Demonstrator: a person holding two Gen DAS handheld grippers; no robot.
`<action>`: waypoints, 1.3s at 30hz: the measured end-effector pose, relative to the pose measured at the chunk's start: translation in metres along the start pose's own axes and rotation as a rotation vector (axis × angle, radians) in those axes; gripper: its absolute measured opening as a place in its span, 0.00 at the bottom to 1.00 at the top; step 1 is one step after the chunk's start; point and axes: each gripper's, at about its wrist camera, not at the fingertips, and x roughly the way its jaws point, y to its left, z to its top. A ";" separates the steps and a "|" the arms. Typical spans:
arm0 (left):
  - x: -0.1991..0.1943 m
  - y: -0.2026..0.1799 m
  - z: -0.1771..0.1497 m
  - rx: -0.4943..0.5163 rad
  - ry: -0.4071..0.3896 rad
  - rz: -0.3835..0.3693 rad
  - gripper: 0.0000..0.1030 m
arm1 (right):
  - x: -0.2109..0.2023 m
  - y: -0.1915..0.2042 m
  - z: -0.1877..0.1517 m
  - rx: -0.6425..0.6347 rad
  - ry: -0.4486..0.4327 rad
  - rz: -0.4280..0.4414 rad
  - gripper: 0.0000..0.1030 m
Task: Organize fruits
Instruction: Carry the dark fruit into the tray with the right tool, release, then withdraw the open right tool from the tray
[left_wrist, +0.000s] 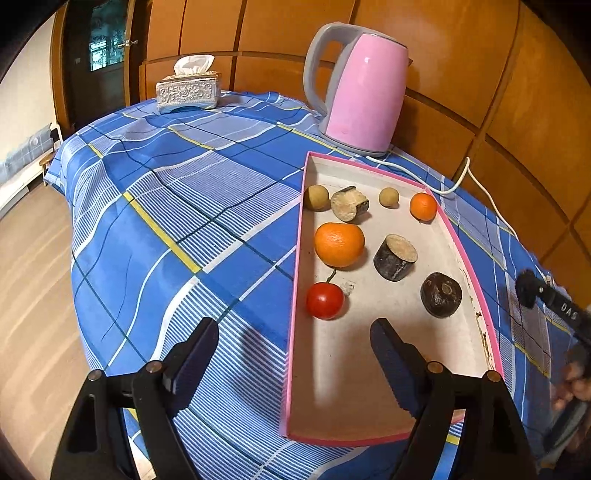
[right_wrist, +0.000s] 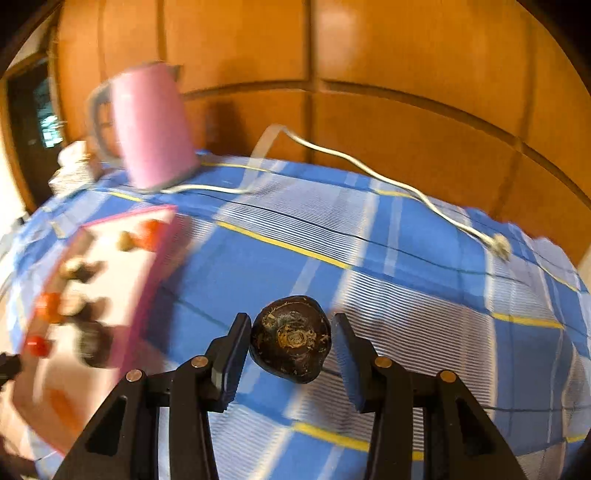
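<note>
A pink-rimmed tray lies on the blue plaid cloth and holds several fruits: a large orange, a small orange, a red tomato, two tan round fruits, and dark water chestnuts. My left gripper is open and empty over the tray's near left rim. In the blurred right wrist view, my right gripper brackets a dark water chestnut on the cloth; the left pad touches it, the right pad shows a small gap. The tray lies to its left.
A pink kettle stands behind the tray, its white cord trailing across the cloth to the right. A tissue box sits at the far left corner. Wooden wall panels back the table. The right gripper's tool shows at the left view's right edge.
</note>
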 end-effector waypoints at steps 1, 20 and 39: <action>-0.001 0.001 0.000 -0.002 -0.003 0.000 0.82 | -0.002 0.008 0.002 -0.016 -0.003 0.024 0.44; 0.001 0.008 -0.003 -0.015 0.001 0.007 0.82 | 0.032 0.127 0.043 -0.218 0.051 0.228 0.26; 0.000 0.006 -0.006 -0.022 0.005 0.007 0.83 | 0.006 0.114 0.022 -0.191 0.012 0.179 0.28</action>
